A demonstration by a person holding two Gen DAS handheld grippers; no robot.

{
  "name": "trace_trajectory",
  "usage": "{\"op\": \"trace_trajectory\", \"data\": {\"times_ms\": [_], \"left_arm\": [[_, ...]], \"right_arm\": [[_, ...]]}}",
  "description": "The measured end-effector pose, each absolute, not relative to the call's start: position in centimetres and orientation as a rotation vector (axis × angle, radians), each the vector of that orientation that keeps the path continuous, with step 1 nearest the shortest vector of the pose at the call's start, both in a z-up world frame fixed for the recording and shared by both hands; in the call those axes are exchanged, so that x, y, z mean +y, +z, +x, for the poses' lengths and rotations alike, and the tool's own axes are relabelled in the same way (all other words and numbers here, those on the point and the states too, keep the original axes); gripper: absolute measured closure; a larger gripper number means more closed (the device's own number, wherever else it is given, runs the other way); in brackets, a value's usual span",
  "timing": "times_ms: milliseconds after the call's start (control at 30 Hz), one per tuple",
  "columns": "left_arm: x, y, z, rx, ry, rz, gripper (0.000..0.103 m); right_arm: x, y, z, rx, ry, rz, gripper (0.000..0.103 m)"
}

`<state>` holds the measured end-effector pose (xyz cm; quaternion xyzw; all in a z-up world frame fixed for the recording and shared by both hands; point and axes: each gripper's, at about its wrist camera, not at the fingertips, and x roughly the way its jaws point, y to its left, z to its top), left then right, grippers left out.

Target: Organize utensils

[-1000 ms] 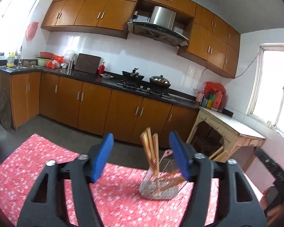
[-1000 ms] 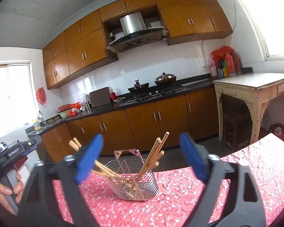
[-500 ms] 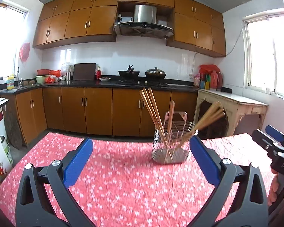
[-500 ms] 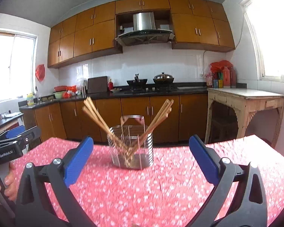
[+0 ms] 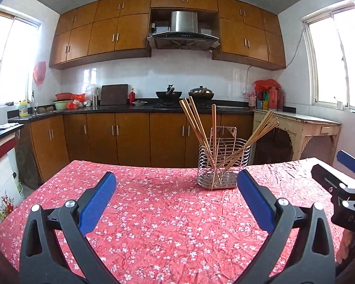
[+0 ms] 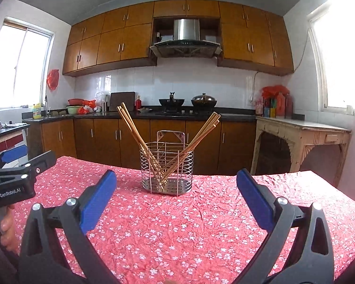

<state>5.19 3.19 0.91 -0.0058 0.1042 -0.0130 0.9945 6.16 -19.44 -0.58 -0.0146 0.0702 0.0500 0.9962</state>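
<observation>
Two grippers: left gripper (image 5: 176, 194), right gripper (image 6: 176, 193) released | floral tablecloth (image 5: 165, 213) | wooden kitchen cabinets (image 5: 130, 139)

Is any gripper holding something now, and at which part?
Nothing is held. The left gripper and right gripper are open, short of the chopsticks in the wire holder.

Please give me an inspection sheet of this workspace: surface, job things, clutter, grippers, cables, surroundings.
Surface: table under a red flowered cloth, wrinkled.
Job things: wire holder upright on the cloth; chopsticks stand in it, leaning out to both sides. No loose utensils seen on the cloth.
Clutter: nothing seen on the table.
Grippers: left gripper and right gripper both open and holding nothing, short of the holder.
Cables: one wire on the wall by the right window.
Surroundings: kitchen counter with woks, bottles and bowls; side table on the right.
</observation>
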Motion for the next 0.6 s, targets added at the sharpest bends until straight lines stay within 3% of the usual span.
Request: {"op": "trace_trajectory", "data": {"times_ms": [600], "left_arm": [[2.1, -0.8, 4.1, 0.205, -0.005, 0.033, 0.002]], "right_arm": [[-19.9, -2.3, 5.4, 0.152, 0.070, -0.017, 0.004]]}}
